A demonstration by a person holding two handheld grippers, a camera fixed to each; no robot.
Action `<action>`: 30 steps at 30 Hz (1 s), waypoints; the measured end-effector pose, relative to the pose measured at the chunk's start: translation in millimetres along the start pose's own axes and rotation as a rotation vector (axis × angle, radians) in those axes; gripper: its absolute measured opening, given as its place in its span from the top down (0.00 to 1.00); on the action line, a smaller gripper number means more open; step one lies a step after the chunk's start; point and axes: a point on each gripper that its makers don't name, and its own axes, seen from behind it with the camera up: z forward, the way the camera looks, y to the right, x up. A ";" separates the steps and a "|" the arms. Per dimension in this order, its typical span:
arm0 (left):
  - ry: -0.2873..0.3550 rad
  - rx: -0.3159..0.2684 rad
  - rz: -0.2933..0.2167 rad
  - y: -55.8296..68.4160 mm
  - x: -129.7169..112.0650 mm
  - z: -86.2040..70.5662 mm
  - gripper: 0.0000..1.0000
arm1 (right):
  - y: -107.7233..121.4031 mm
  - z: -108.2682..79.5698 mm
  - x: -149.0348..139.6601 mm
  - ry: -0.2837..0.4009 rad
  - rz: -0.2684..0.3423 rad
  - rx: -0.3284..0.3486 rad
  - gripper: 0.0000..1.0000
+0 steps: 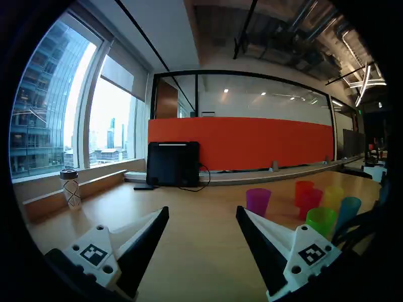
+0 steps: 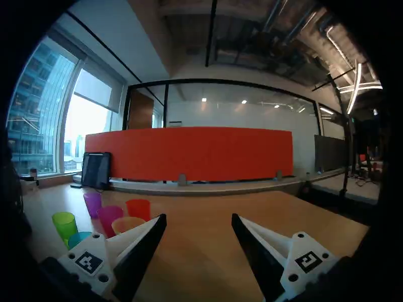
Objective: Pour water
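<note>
A: How do the claws stand?
B: The left claw [image 1: 201,209] gapes wide, empty, above the pale wooden bench [image 1: 201,261]; the right claw [image 2: 197,216] likewise
A: And the cups?
B: A cluster of coloured translucent plastic cups [image 1: 308,199] stands on the bench, right of the left claw; the patterned lidded bottle [image 1: 70,189] sits well apart, by the window [image 1: 111,131]

In the right gripper view, a finger [image 2: 118,242] of the right gripper [image 2: 198,217] hides the lower parts of a teal plastic cup [image 2: 78,237] and a yellow plastic cup [image 2: 126,223]. In the left gripper view, a pink plastic cup [image 1: 312,202] masks part of the red plastic cup [image 1: 303,188] behind it.
</note>
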 end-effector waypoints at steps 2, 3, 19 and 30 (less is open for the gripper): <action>0.000 0.000 0.000 0.1 -0.1 0.0 0.01 | 1.1 0.5 -2.8 -0.005 0.006 0.000 0.00; 0.000 0.000 0.000 0.2 -0.1 0.1 0.01 | 1.6 0.7 -4.0 -0.007 0.009 0.000 0.00; 0.000 0.000 0.000 0.2 0.0 -0.2 0.01 | -0.3 -2.7 -1.5 -0.009 -0.005 0.006 0.00; 0.000 0.000 0.000 0.0 0.9 -0.3 0.01 | -0.2 -2.2 -1.9 -0.011 -0.005 0.006 0.00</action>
